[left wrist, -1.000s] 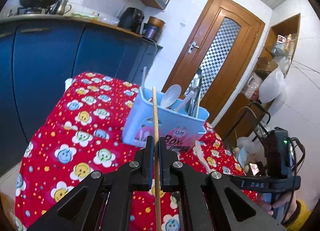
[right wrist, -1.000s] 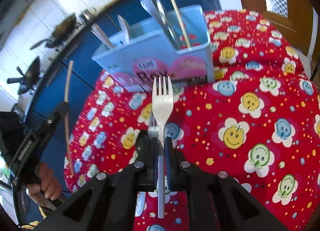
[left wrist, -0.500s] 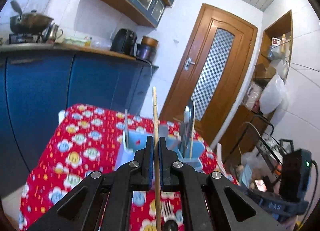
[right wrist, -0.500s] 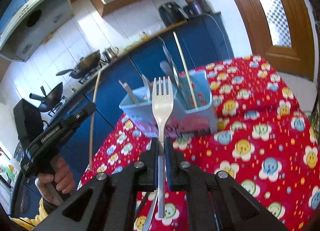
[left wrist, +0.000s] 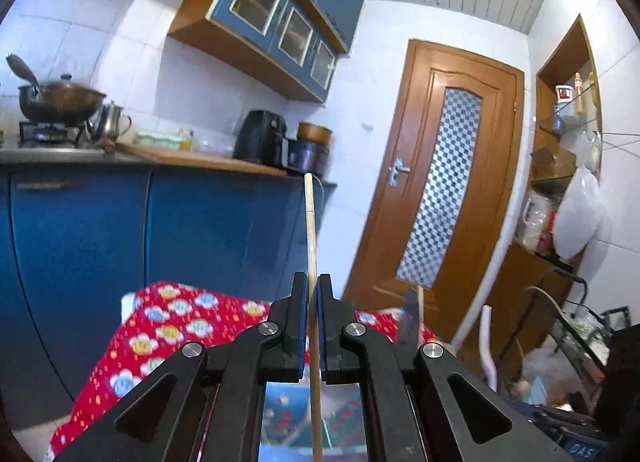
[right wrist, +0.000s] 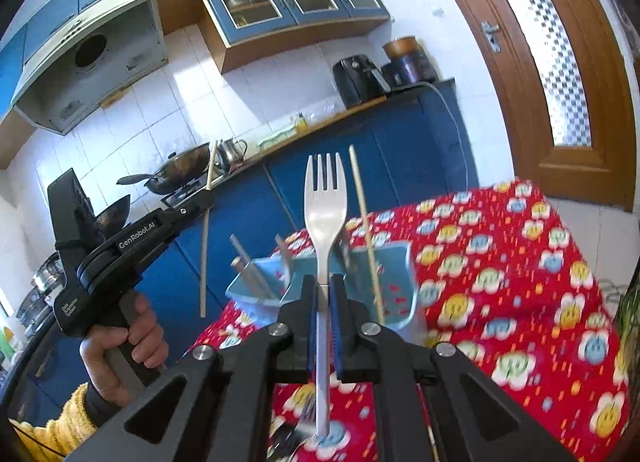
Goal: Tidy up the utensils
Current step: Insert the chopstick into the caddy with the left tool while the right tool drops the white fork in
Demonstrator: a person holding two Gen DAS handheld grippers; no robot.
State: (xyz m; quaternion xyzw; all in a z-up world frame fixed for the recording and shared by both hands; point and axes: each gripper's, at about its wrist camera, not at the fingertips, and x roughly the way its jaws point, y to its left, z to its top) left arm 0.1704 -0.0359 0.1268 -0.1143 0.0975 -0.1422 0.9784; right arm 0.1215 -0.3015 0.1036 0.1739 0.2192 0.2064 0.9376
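One white fork [right wrist: 325, 197] clamped in the right gripper [right wrist: 323, 294], one chopstick [left wrist: 310, 229] pinched in the left gripper [left wrist: 313, 294]; blue holder [right wrist: 396, 282] at twelve o'clock holds several utensils.

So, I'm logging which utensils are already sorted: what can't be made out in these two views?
- Blue caddy: left wrist view hides it behind the left gripper; only blurred tips show.
- Caddy contents: right wrist view blurs them; the fork and right gripper cover its middle.
- Utensils on the red cloth: the gripper body hides them.
- Chopstick: lower end cut off by the left view's bottom edge.
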